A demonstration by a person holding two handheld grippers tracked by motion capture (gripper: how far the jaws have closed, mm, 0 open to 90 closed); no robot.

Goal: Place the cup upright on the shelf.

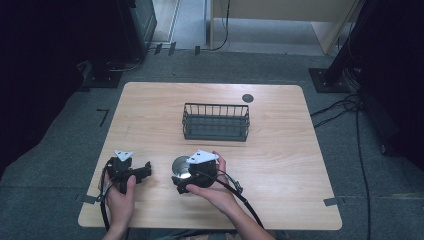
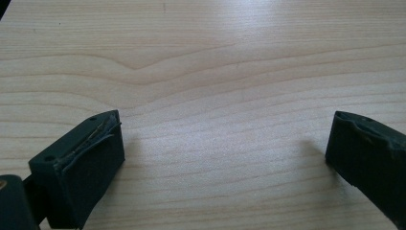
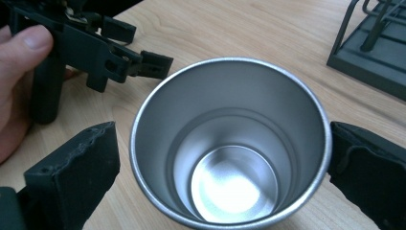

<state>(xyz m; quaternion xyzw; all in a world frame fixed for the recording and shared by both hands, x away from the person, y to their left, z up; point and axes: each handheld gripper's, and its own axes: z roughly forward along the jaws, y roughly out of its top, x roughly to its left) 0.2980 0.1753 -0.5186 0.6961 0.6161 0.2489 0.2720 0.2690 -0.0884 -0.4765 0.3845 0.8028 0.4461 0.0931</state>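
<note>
**Steel cup between the right jaws, not yet gripped**

Steel cup (image 3: 230, 143) stands upright on the wooden table (image 1: 280, 165), near-centre, w/ the wire basket (image 1: 216, 121) just beyond it. Right gripper (image 3: 225, 167) is spread wide, jaws either side of the cup; the right one looks at or very near the wall, the left one apart. Left gripper (image 2: 225, 158) rests at near left, jaws wide apart, nothing between them. Cup prob. light, rigid, smooth and slippery, so pads should pinch the wall mid-height, square across the widest part; a rim-only hold may slide.
</note>
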